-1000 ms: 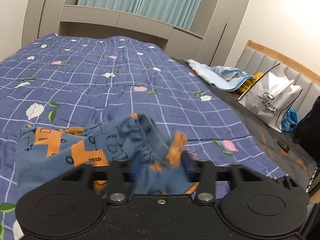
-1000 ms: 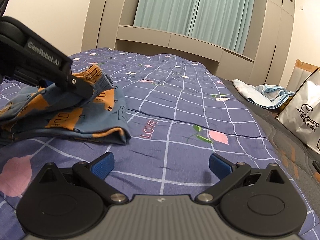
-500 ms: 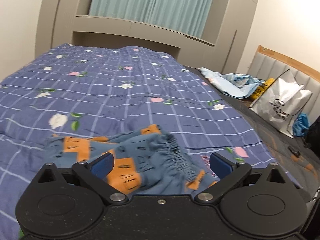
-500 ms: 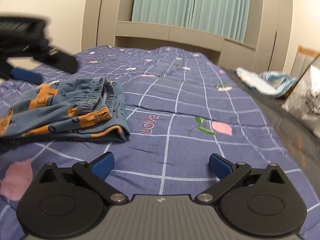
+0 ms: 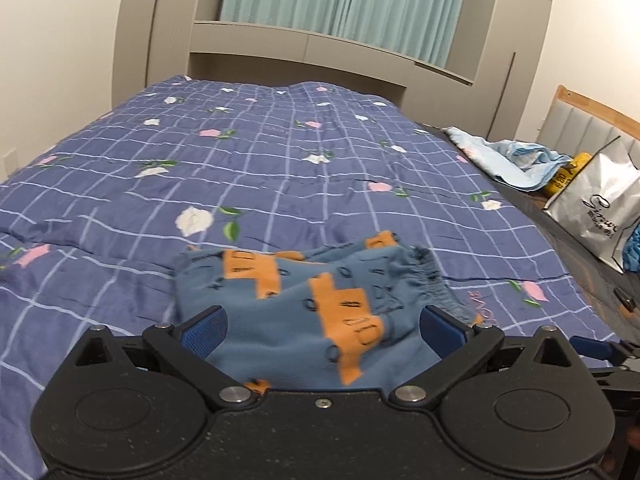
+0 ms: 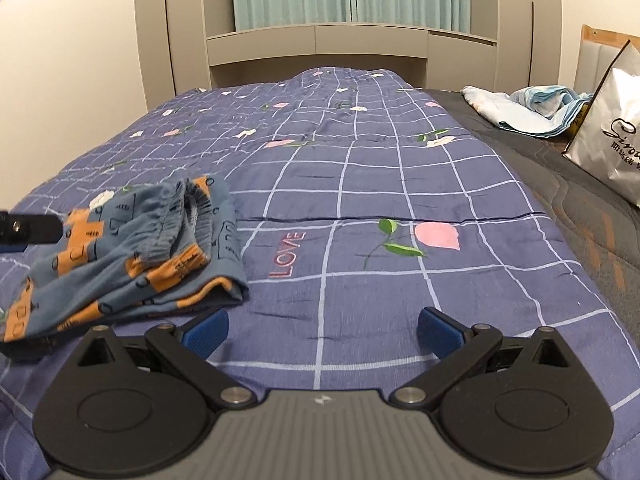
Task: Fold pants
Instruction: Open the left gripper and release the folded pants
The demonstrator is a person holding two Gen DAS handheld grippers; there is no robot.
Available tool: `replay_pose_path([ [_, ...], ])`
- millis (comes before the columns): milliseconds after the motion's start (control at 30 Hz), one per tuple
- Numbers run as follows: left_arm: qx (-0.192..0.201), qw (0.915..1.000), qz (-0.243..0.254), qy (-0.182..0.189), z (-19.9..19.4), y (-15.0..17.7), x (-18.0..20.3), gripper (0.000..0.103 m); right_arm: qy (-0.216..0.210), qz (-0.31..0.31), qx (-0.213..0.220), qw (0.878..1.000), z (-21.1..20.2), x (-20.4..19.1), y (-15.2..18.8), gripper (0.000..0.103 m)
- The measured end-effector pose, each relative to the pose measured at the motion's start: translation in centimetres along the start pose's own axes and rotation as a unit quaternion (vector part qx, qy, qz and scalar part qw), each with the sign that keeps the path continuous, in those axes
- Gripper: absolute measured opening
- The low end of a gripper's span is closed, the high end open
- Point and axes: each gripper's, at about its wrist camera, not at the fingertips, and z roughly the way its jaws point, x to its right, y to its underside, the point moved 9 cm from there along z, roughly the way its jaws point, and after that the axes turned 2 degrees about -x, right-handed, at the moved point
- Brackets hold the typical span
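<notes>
Left gripper [image 5: 322, 326] w/ jaws spread wide, empty, over folded pants [image 5: 320, 300] on quilt [image 5: 280, 160]; right gripper [image 6: 322, 328] also spread, empty; fabric prob. soft, light, floppy — pinch at elastic waistband [image 6: 180, 216].

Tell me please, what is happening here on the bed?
A person with a gripper in each hand is folding small blue and orange patterned pants on a bed with a purple checked quilt. The pants lie in a folded bundle on the quilt. The left gripper is open above them, holding nothing. The right gripper is open too, over bare quilt beside the pants.
</notes>
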Motion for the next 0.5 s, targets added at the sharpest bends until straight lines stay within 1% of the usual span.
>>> replay_pose_path([
  [267,0.003,0.9998,0.000,-0.021,0.2,-1.7,-2.2,0.102,0.002,0.008,0.010,1.000,-0.4,0.0,-1.0,0.103],
  [333,0.002,0.9997,0.002,-0.023,0.6,-2.3,-2.5,0.102,0.003,0.013,0.019,1.000,-0.6,-0.1,-1.3,0.103],
  [400,-0.002,0.9999,0.002,-0.017,1.1,-2.9,-2.7,0.102,-0.001,0.018,0.040,0.999,-1.2,-0.4,-1.6,0.103],
  [500,-0.012,0.9999,0.002,-0.006,2.3,-3.9,-2.8,0.102,-0.020,0.010,0.063,0.998,-1.6,-1.7,-2.2,0.103],
])
